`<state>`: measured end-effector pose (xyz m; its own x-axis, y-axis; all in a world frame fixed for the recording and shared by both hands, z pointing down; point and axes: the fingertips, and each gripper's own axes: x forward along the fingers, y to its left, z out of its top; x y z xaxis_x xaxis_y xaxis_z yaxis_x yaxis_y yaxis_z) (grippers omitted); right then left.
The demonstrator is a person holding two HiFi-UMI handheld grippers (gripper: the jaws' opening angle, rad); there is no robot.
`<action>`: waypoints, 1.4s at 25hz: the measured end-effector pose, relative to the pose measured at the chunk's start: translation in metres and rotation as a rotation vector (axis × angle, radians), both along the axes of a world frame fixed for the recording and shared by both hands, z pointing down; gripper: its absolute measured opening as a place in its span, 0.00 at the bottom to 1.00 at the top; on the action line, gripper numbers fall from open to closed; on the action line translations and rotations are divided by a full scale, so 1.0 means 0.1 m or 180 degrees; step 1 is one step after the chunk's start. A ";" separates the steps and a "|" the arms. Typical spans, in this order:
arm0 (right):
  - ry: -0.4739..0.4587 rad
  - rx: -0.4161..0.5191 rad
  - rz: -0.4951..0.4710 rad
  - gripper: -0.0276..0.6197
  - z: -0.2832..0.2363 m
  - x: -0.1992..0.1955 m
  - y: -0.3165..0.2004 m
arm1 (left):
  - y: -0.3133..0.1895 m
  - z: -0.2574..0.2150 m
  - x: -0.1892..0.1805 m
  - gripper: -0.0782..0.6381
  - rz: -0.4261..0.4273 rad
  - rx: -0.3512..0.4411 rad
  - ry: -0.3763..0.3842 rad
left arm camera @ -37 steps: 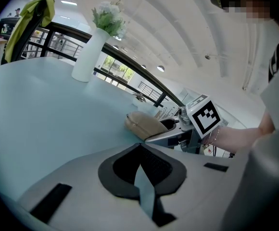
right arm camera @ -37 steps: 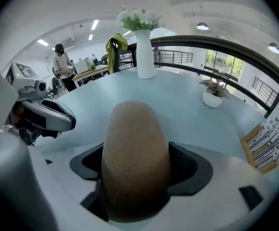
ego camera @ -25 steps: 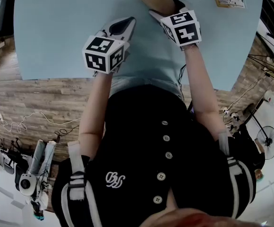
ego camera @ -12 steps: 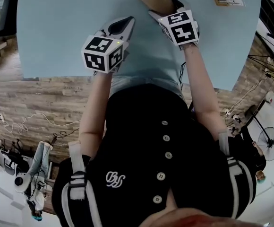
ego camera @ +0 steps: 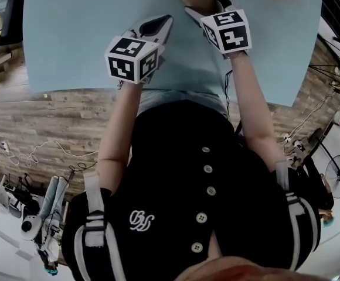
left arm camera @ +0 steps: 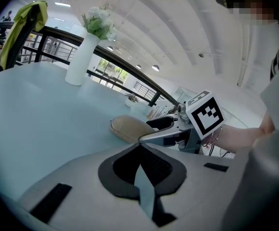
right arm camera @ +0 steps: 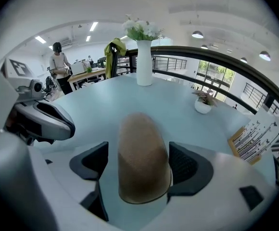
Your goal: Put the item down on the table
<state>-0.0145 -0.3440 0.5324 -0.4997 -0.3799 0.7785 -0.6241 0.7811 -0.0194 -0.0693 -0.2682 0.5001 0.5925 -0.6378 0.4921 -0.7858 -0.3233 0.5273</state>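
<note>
The tan, round-ended, finely textured item (right arm camera: pixel 143 143) lies on the table (right arm camera: pixel 101 100) between the parted right gripper (right arm camera: pixel 135 166), its far end cropped overhead; the left gripper (left arm camera: pixel 141 148) is closed, empty.

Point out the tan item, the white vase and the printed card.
tan item (right arm camera: pixel 142 158): right gripper view, middle of its upper surface.
white vase (right arm camera: pixel 144 64): right gripper view, middle of its body.
printed card (right arm camera: pixel 255 138): right gripper view, centre of its printed face.
</note>
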 end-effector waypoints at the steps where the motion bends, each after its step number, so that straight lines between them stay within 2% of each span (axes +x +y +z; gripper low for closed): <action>1: -0.0010 0.0021 0.0001 0.66 -0.01 0.04 0.03 | 0.02 -0.01 0.05 0.12 0.0022 0.0016 -0.0007; 7: -0.0123 0.0117 0.0042 0.65 -0.21 0.04 0.10 | 0.05 -0.16 0.08 0.12 0.0101 0.0126 -0.0068; 12: -0.0259 0.0192 0.0012 0.58 -0.42 0.03 0.19 | 0.06 -0.28 0.09 0.12 0.0140 0.0186 -0.0127; 22: -0.0556 0.0482 0.0167 0.51 -0.81 0.09 0.32 | 0.03 -0.50 0.00 0.12 0.0151 0.0368 -0.0254; 26: -0.0684 0.0463 0.0121 0.41 -0.96 0.13 0.39 | -0.02 -0.63 0.00 0.12 0.0130 0.0456 -0.0295; 31: -0.0809 0.0605 0.0129 0.38 -1.14 0.18 0.44 | -0.06 -0.77 0.05 0.12 0.0194 0.0568 -0.0321; 35: -0.1060 0.0817 0.0258 0.26 -1.35 0.22 0.43 | -0.07 -0.90 0.13 0.12 0.0279 0.0682 -0.0201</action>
